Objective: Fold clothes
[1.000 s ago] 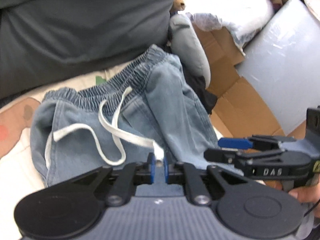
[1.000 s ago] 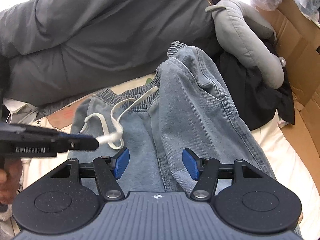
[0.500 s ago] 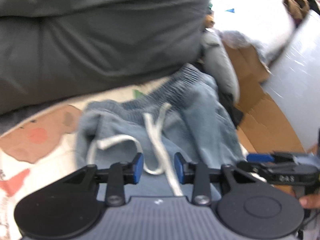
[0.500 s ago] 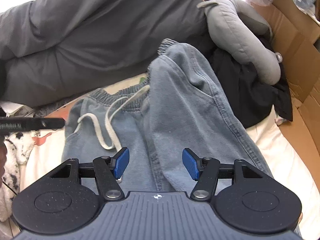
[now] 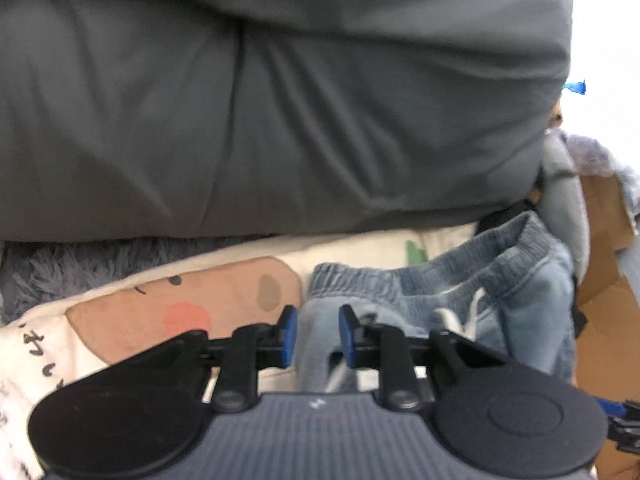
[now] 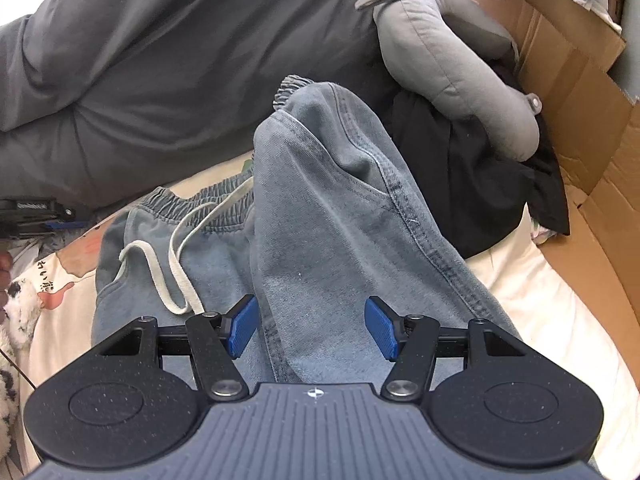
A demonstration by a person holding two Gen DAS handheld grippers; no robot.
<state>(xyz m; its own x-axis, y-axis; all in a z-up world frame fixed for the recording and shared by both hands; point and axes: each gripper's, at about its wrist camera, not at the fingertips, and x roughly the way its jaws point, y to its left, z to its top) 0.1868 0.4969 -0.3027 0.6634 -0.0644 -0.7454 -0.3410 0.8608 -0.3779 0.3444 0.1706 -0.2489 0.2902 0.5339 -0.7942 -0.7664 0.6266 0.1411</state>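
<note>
closing the left tool [image 5: 314, 334] over the left corner of the pale blue denim drawstring shorts [image 6: 320, 208], just below the elastic waistband [image 5: 356, 280]; fabric sits between the blue pads [image 5: 289, 330] but i judge it not pinched yet. shorts lie rumpled on the cream printed bed sheet [image 5: 132, 320], right side humped over the left half, white drawstring [image 6: 176, 268] loose on top. right tool [image 6: 310, 328] hangs with its pads well apart over that hump, gripping nothing. to do this well: take the waistband seam, not one thin layer, keep the cord out of the pinch, then have the right tool grab the opposite corner and pull flat before folding.
</note>
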